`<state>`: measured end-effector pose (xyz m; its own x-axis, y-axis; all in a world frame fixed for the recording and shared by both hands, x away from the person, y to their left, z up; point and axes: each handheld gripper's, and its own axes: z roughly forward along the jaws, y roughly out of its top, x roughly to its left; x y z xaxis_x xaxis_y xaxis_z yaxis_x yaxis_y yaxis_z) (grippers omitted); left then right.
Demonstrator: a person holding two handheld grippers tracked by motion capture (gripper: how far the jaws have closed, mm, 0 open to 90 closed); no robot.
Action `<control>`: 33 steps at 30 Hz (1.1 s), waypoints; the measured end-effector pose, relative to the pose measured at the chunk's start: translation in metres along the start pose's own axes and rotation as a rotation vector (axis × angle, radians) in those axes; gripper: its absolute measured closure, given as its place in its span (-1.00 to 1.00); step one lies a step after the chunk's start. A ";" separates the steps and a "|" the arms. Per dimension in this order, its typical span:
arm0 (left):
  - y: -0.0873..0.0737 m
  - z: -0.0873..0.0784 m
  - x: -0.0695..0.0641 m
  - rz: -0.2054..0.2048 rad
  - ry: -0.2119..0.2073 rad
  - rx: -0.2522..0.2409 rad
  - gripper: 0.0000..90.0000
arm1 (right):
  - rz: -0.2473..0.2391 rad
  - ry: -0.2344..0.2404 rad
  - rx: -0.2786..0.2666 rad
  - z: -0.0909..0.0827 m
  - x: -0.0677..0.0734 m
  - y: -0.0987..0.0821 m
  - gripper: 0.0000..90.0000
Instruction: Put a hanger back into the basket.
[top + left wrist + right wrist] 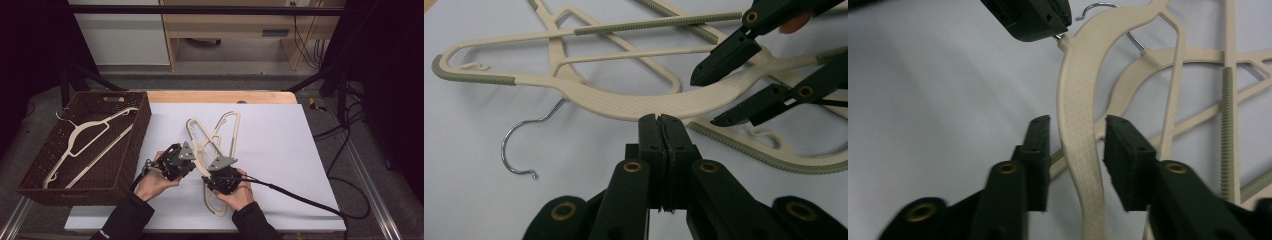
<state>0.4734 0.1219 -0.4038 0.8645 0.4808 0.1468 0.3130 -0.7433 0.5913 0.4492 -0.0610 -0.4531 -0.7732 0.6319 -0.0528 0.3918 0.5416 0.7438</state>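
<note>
- A person at a table works two hand-held grippers over a pair of cream plastic hangers crossed on a white sheet (280, 150).
- The left gripper (659, 120) has its jaws pressed together, their tips at the edge of the upper hanger (634, 102) at the middle of its curved shoulder; whether any of the plastic is pinched between them cannot be told.
- The right gripper (1075, 150) has its jaws apart, one on each side of the same hanger's shoulder, with a gap on both sides.
- That hanger's wire hook (519, 145) lies on the sheet just beside the left gripper.
- The second hanger (774, 150) lies underneath, crossing the first.
- At the table's left, a dark woven basket (35, 185) holds a third cream hanger (85, 142).
</note>
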 end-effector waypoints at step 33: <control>-0.046 -0.110 0.024 -0.197 0.053 -0.515 -0.61 | -0.100 -0.003 -0.095 -0.072 -0.028 0.012 0.94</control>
<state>0.4367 0.2187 -0.3401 0.7840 0.6202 0.0259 0.2223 -0.3194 0.9212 0.4400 -0.1119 -0.3944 -0.8044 0.5793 -0.1321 0.2635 0.5471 0.7945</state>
